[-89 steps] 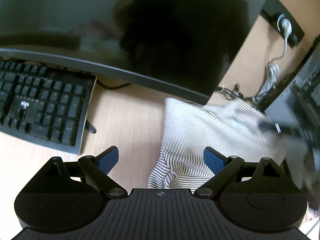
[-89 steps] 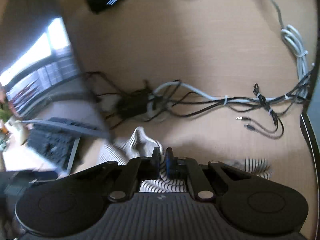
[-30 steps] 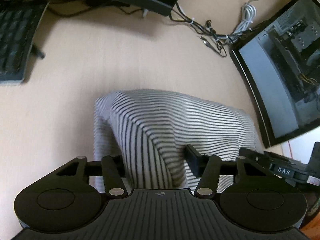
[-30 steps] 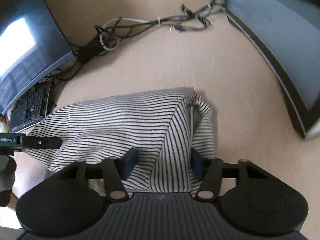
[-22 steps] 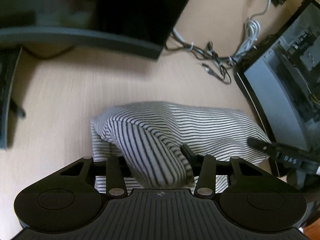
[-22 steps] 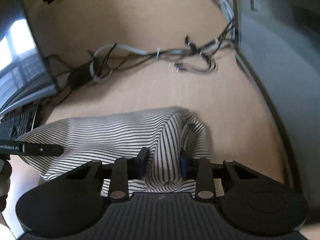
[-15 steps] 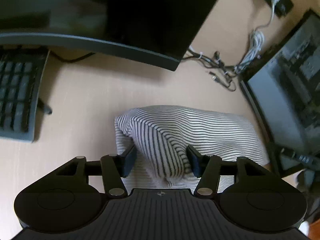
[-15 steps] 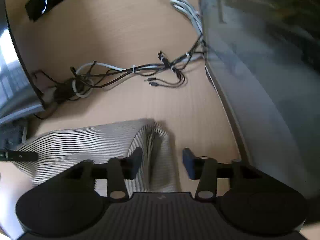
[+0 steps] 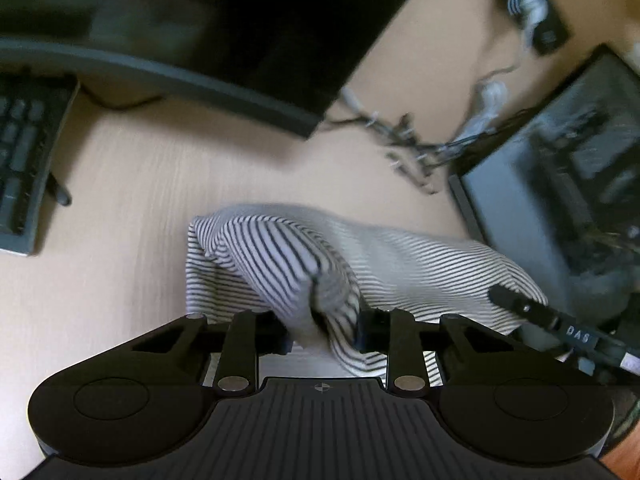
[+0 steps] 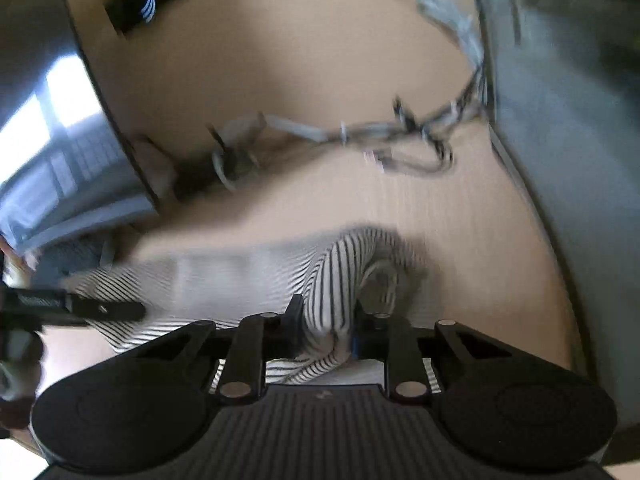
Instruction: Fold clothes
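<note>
The striped garment lies across the surface, long axis running left to right between the grippers: left gripper jaws pinch its left end, right gripper jaws its right.

The striped garment is soft knit cloth, matt. The desk shows pale, smooth wood grain. Both the left gripper and right gripper look like matt black plastic with ribbed bodies. The monitor is glossy.
</note>
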`<state>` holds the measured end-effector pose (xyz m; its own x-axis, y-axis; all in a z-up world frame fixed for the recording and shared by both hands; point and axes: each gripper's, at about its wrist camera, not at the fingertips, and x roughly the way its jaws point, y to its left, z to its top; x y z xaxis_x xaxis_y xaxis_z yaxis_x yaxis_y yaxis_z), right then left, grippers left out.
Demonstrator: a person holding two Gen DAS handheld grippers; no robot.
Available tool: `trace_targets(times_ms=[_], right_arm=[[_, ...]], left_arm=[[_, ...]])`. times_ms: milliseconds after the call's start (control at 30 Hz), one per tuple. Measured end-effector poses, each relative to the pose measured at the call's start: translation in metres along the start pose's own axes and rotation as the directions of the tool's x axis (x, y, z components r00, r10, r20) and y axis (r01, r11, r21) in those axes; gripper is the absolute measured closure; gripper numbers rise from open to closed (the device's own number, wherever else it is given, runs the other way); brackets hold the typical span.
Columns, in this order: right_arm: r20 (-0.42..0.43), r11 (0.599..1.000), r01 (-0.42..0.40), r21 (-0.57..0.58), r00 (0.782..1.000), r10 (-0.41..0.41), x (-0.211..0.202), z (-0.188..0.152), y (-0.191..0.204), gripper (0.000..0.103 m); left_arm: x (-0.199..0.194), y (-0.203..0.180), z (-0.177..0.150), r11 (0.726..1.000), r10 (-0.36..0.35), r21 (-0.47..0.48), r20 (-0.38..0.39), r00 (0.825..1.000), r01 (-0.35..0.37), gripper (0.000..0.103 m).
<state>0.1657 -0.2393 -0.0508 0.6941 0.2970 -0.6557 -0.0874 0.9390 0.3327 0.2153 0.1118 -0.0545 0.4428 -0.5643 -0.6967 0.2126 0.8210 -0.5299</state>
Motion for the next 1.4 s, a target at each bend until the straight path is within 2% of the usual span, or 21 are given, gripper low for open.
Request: trace_targets(times_ms=[100,167,233,333,367,467,533,667,800,933,1033,1100,1167,1267,1400], right_arm=[[0.006,0.999,-0.041,-0.007,0.999,0.041,-0.028,-0.008,-0.002,0.082],[-0.008,0.998,-0.058,-0.011,0.998,0.057,-0.040,-0.018,-0.005,0.081],[-0.066,1.000,-0.019,0.007,0.998,0.019,-0.029,-0.037,-0.011,0.081],[-0.151,0.998,0.052,0.022,0.987,-0.048,-0.008,-0.062,-0.019,0.076],[-0.163,0.997,0.072,0.017,0.984,-0.068,-0.004,-0.069,-0.019,0.071],[-0.151,0.995,0.101,-0.018,0.983,-0.103,-0.008,-0.066,-0.014,0.059],[-0.128,0.991,0.122,-0.049,0.984,-0.127,-0.017,-0.057,-0.010,0.051],[-0.031,0.987,0.146,-0.068,0.988,-0.149,-0.032,-0.034,-0.004,0.043],[0.019,0.989,0.126,-0.082,0.992,-0.125,-0.029,-0.024,0.005,0.043],[0.000,0.987,0.077,-0.138,0.997,-0.078,-0.005,-0.034,0.021,0.049],[-0.039,0.975,0.107,-0.193,0.992,-0.116,0.017,-0.046,0.026,0.049],[-0.062,0.964,0.141,-0.225,0.985,-0.159,0.028,-0.055,0.024,0.048],[-0.054,0.963,0.143,-0.230,0.986,-0.159,0.024,-0.062,0.024,0.048],[-0.060,0.966,0.145,-0.215,0.985,-0.161,0.015,-0.070,0.022,0.047],[-0.086,0.981,0.134,-0.138,0.985,-0.147,0.006,-0.085,0.017,0.043]], left_arm=[[-0.025,-0.007,-0.014,0.999,-0.037,0.019,-0.001,0.999,0.037,0.070],[-0.027,-0.009,-0.030,0.999,-0.031,0.040,-0.043,0.999,0.033,0.067],[-0.018,-0.004,-0.047,0.999,0.001,0.049,-0.099,0.995,0.004,0.064],[0.001,0.013,-0.075,0.999,0.048,0.010,-0.194,0.980,-0.046,0.060],[0.001,0.018,-0.080,0.999,0.044,0.000,-0.186,0.982,-0.044,0.059],[-0.010,0.020,-0.075,0.998,0.057,-0.003,-0.160,0.985,-0.058,0.053],[-0.022,0.015,-0.067,0.996,0.085,0.036,-0.127,0.988,-0.081,0.047],[-0.017,-0.001,-0.066,0.997,0.052,0.060,-0.144,0.988,-0.043,0.037],[-0.011,-0.018,-0.065,0.996,0.018,0.084,-0.161,0.987,-0.005,0.027],[-0.006,-0.035,-0.064,0.994,-0.014,0.107,-0.180,0.984,0.034,0.020],[-0.002,-0.046,-0.063,0.991,-0.036,0.122,-0.194,0.980,0.060,0.024],[0.008,-0.041,-0.066,0.994,-0.020,0.105,-0.196,0.980,0.041,0.029],[0.018,-0.035,-0.068,0.996,-0.004,0.087,-0.199,0.980,0.022,0.026],[0.026,-0.030,-0.065,0.996,0.020,0.089,-0.184,0.983,-0.004,0.029],[0.033,-0.027,-0.053,0.995,0.042,0.098,-0.140,0.989,-0.028,0.031]])
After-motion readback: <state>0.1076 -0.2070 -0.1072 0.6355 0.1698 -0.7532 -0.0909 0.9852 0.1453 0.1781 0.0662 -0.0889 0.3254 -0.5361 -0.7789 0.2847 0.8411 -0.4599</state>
